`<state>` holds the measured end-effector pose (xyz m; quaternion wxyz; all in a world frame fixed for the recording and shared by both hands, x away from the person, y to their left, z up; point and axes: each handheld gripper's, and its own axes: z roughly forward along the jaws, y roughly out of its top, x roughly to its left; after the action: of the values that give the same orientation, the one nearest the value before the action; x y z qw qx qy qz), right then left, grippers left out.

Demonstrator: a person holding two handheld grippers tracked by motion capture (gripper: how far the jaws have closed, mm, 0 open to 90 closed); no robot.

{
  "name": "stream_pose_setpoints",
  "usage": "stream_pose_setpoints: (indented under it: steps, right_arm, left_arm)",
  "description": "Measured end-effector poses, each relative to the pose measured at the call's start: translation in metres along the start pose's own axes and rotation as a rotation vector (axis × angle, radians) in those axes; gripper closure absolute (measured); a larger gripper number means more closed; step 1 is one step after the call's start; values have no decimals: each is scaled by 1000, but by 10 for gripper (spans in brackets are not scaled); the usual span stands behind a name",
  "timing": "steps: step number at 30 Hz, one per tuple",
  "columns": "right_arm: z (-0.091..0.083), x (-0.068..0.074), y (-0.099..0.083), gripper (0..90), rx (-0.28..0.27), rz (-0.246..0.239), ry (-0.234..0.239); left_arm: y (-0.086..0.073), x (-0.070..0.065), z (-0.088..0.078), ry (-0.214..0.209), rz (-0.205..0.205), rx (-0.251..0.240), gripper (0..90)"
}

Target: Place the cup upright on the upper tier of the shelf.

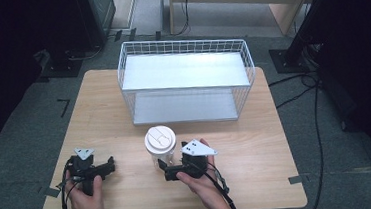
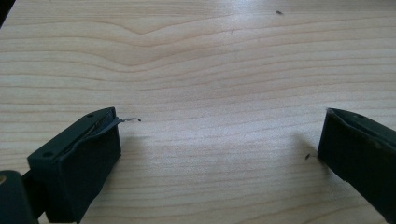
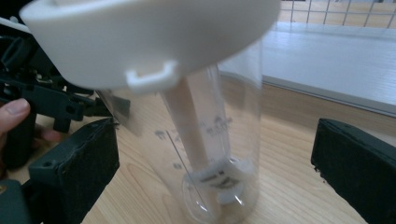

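A clear plastic container with a white lid (image 1: 160, 139) stands upright on the wooden table (image 1: 257, 149), just in front of the wire rack. In the right gripper view the container (image 3: 219, 130) rises between my two black jaws, with a white rod inside it. My right gripper (image 1: 164, 170) (image 3: 215, 163) is open, its jaws on either side of the container's base with gaps to both. My left gripper (image 1: 111, 165) (image 2: 219, 149) rests low at the front left, open over bare wood with nothing between its jaws.
A white wire rack (image 1: 184, 45) with two grey shelves stands at the back middle of the table. My left hand and its gripper (image 3: 32, 102) show beyond the container. Cables trail on the floor at the right (image 1: 302, 83).
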<state>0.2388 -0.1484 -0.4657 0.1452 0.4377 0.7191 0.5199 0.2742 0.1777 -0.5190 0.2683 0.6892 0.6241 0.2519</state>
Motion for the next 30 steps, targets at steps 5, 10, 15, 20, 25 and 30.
stream_pose_setpoints:
  steps: [5, 10, 15, 20, 25, 30]
  right_arm:
    - [7, 7, 5, 57, -31, 8, 14]
    - [13, 12, 7, 105, -45, 10, 5]
    - [19, 16, 9, 103, -51, 0, -13]
    - [25, 20, 12, 99, -64, 6, -32]
    - [32, 23, 15, 99, -81, 7, -45]
    - [36, 25, 18, 118, -96, -5, -62]
  left_arm:
    - [0, 0, 0, 0, 0, 0, 0]
    - [0, 0, 0, 0, 0, 0, 0]
    - [0, 0, 0, 0, 0, 0, 0]
    - [1, -1, 1, -5, 1, -2, 0]
    - [1, -3, 1, -6, -3, -5, 0]
    - [1, -3, 1, -6, -2, -5, 0]
